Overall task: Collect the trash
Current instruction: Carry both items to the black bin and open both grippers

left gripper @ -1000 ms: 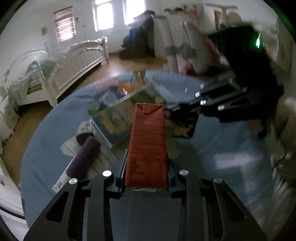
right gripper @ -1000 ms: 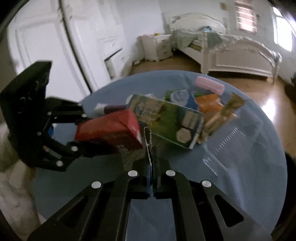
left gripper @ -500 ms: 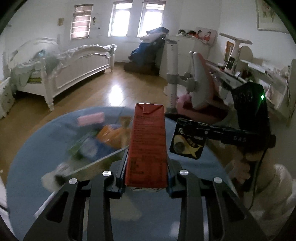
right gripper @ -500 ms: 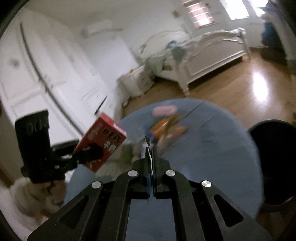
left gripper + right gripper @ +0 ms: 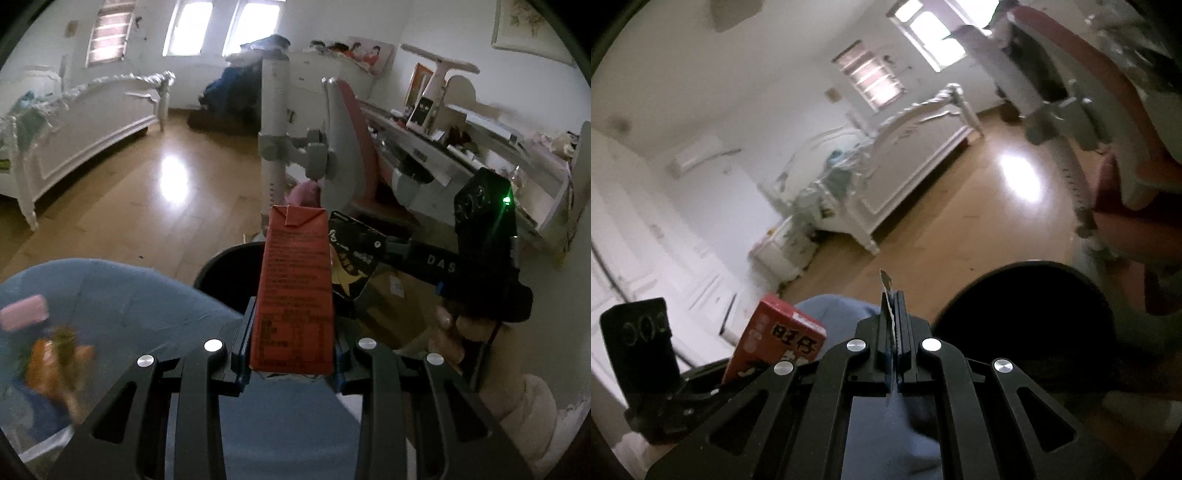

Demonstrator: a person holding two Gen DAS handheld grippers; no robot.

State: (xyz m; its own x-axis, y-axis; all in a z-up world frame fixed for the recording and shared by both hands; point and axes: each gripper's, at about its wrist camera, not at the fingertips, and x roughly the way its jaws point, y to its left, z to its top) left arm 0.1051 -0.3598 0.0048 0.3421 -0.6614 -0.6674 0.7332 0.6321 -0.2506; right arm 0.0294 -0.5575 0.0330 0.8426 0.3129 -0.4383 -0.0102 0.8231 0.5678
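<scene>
My left gripper [image 5: 291, 354] is shut on a red drink carton [image 5: 293, 291], held upright over the table's edge with the black trash bin [image 5: 229, 273] just beyond it. The carton [image 5: 775, 343] and the left gripper also show at the lower left of the right wrist view. My right gripper [image 5: 895, 332] is shut on a thin black snack wrapper [image 5: 888, 321], seen edge-on there and flat, with a yellow star, in the left wrist view [image 5: 354, 266]. A hand [image 5: 448, 332] holds the right gripper beside the bin [image 5: 1027, 317].
The round table with a blue cloth [image 5: 129, 295] still carries a pink packet [image 5: 24, 312] and blurred orange wrappers [image 5: 55, 354] at the left. Beyond the bin lie wooden floor, a white bed [image 5: 74, 136], a pink-grey desk chair [image 5: 340, 155] and a cluttered desk [image 5: 480, 147].
Both grippers swung away from the litter pile toward the table's edge, each keeping its item. The bin has come into view ahead, and the right gripper rolled.
</scene>
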